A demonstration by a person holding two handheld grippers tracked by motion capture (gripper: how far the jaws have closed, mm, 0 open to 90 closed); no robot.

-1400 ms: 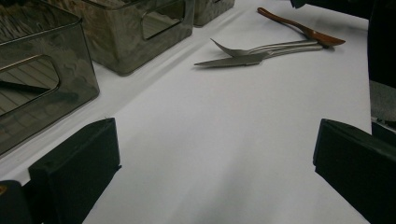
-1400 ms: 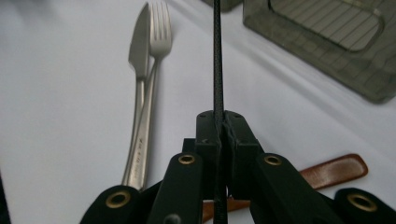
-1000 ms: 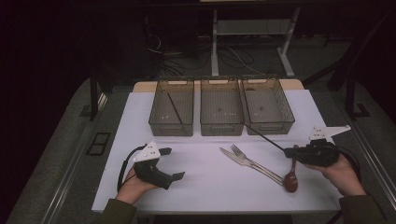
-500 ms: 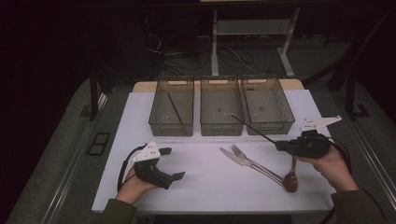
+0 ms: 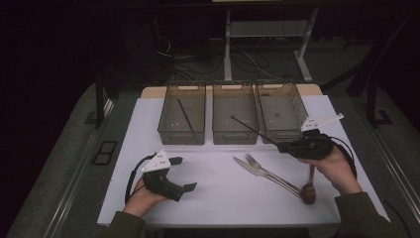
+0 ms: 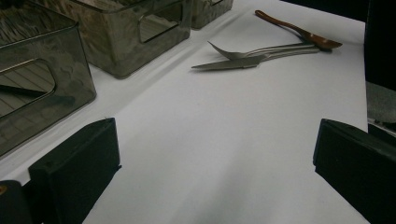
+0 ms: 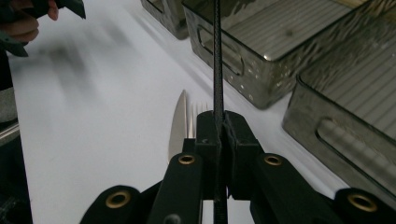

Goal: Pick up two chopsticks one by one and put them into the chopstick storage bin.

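Observation:
My right gripper (image 5: pixel 283 147) is shut on a thin black chopstick (image 5: pixel 252 129), held above the table in front of the right bin (image 5: pixel 298 106). The stick slants up and left, its tip over the middle bin (image 5: pixel 216 115). In the right gripper view the chopstick (image 7: pixel 217 56) runs straight up from the closed jaws (image 7: pixel 223 130). A second black stick (image 5: pixel 184 115) lies in the left bin (image 5: pixel 166 119). My left gripper (image 5: pixel 183 173) rests open on the white table, nothing between its jaws (image 6: pixel 215 186).
A knife (image 5: pixel 252 167), a fork (image 5: pixel 270 171) and a brown wooden spoon (image 5: pixel 309 188) lie on the white sheet under my right hand; they also show far off as knife (image 6: pixel 229 64), fork (image 6: pixel 252 50), spoon (image 6: pixel 299 32). Three clear bins line the table's far edge.
My right gripper has risen and shifted left toward the bins, carrying the chopstick; its tip now hangs over the middle bin. The left gripper has stayed put.

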